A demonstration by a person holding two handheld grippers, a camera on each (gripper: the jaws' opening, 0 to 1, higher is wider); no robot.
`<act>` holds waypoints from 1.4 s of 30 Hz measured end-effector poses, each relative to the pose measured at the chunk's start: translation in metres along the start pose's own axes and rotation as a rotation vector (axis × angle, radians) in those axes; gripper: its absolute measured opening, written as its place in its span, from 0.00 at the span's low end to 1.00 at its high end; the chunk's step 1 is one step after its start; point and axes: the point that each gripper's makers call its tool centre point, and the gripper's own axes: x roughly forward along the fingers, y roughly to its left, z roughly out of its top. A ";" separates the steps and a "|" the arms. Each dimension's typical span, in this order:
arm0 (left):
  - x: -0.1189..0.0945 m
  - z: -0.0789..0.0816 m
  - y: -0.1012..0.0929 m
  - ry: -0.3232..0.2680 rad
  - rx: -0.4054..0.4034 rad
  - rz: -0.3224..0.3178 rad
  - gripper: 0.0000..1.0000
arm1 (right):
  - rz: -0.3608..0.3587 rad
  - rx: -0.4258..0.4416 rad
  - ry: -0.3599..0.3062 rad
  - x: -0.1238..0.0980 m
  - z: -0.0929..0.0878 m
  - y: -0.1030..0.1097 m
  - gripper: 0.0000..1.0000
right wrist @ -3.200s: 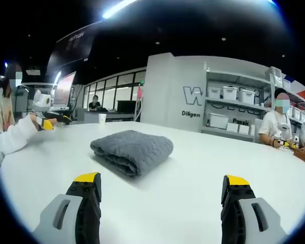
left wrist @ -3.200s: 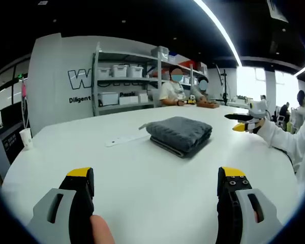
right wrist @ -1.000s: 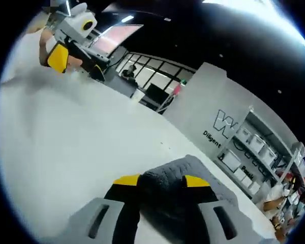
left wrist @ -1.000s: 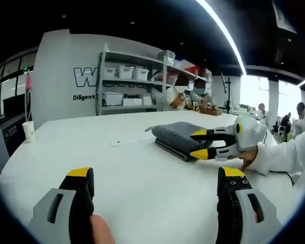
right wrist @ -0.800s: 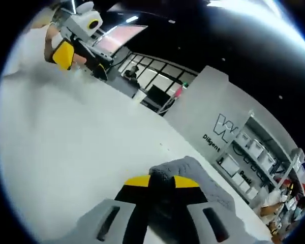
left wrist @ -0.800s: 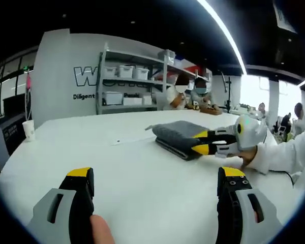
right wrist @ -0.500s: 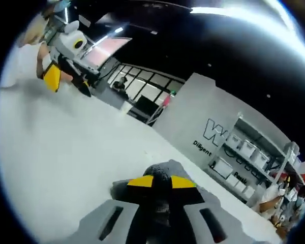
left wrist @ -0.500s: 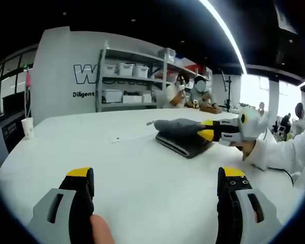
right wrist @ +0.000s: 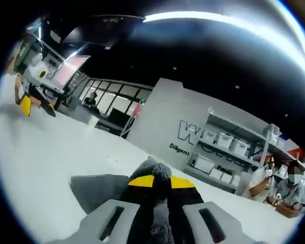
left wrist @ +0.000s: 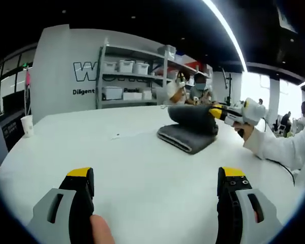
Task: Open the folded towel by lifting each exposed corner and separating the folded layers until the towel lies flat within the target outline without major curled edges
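The white table [left wrist: 142, 168] carries the work; its surface is bare around the folded grey towel [left wrist: 187, 136], which lies toward the far right part of the tabletop, well away from the near edge. The towel's lower layers rest flat on the table. Its top layer is raised off the stack at the right-hand side, forming a thick roll that hangs above the rest.

Behind the table's far edge stands a white wall panel with dark lettering [left wrist: 91, 72], and beside it a metal shelving unit [left wrist: 127, 76] holding white storage bins. Two seated people [left wrist: 185, 91] are at a further table past the shelving. A white paper cup [left wrist: 26, 124] stands at the table's far left edge.

The right gripper [left wrist: 216, 113], held by a hand in a white sleeve [left wrist: 274, 147], has its yellow-tipped jaws pressed together on the lifted towel layer. In the right gripper view the same jaws [right wrist: 155, 182] are closed with grey cloth bunched between and above the tips, the lower fold of the towel [right wrist: 96, 189] visible beneath to the left.

The left gripper [left wrist: 155, 175] hovers over the near part of the table, jaws spread wide, holding nothing, well apart from the towel. It also appears far off at the left in the right gripper view [right wrist: 34, 105].
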 end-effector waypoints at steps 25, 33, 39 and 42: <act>-0.001 -0.001 0.003 0.000 -0.010 0.006 1.00 | -0.342 0.144 0.180 -0.055 -0.081 -0.133 0.02; -0.001 0.000 0.003 -0.001 -0.011 0.005 1.00 | -0.325 0.259 0.331 -0.071 -0.136 -0.143 0.04; -0.001 -0.001 0.003 0.000 -0.013 0.005 1.00 | -0.325 0.204 0.373 -0.078 -0.148 -0.147 0.11; -0.001 -0.002 0.002 0.000 -0.012 0.004 1.00 | -0.345 0.212 0.387 -0.084 -0.151 -0.151 0.18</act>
